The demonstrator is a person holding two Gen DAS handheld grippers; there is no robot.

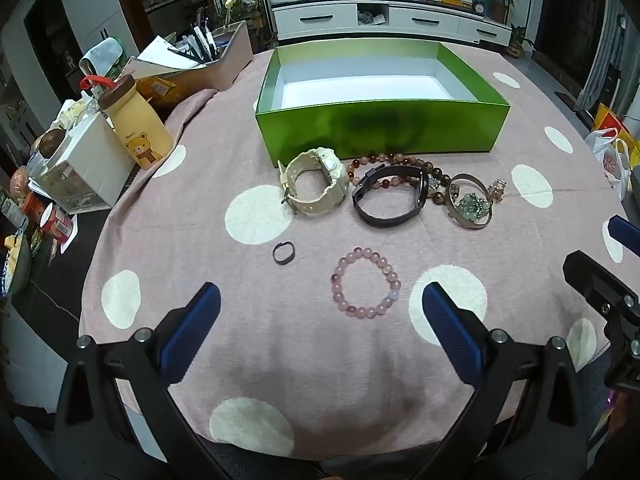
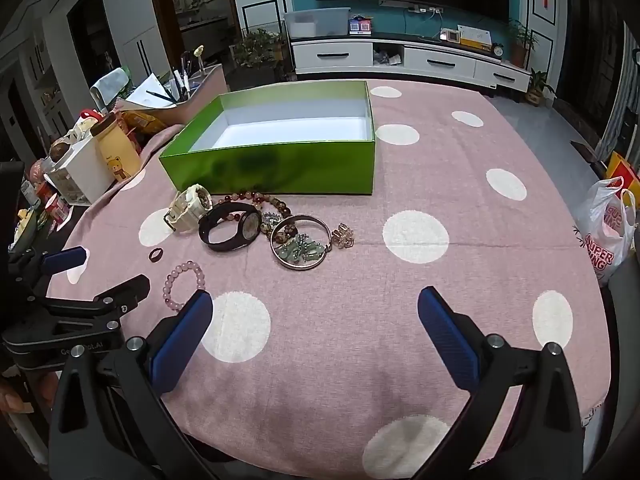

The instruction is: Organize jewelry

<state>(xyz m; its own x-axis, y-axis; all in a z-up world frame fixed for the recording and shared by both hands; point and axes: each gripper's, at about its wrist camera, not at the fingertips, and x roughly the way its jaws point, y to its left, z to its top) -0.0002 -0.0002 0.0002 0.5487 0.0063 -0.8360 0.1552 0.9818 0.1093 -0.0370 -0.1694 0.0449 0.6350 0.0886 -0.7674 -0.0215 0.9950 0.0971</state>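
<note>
An empty green box (image 1: pixel 380 128) (image 2: pixel 280 168) stands on the pink dotted cloth. In front of it lie a cream watch (image 1: pixel 316 180) (image 2: pixel 188 208), a black watch (image 1: pixel 388 196) (image 2: pixel 230 226), a brown bead strand (image 1: pixel 384 160) (image 2: pixel 256 200), a metal bangle around green beads (image 1: pixel 470 202) (image 2: pixel 300 248) and a small gold piece (image 2: pixel 343 236). Nearer lie a dark ring (image 1: pixel 283 253) (image 2: pixel 155 255) and a pink bead bracelet (image 1: pixel 365 284) (image 2: pixel 185 282). My left gripper (image 1: pixel 320 312) hangs open just short of the pink bracelet. My right gripper (image 2: pixel 314 320) is open over bare cloth, right of the jewelry.
At the table's left edge stand a yellow bear bottle (image 1: pixel 138 128) (image 2: pixel 118 156), a white drawer box (image 1: pixel 86 160) and a pen holder with papers (image 1: pixel 208 56). A white plastic bag (image 2: pixel 608 228) hangs off the right side. A TV cabinet (image 1: pixel 392 20) stands beyond the table.
</note>
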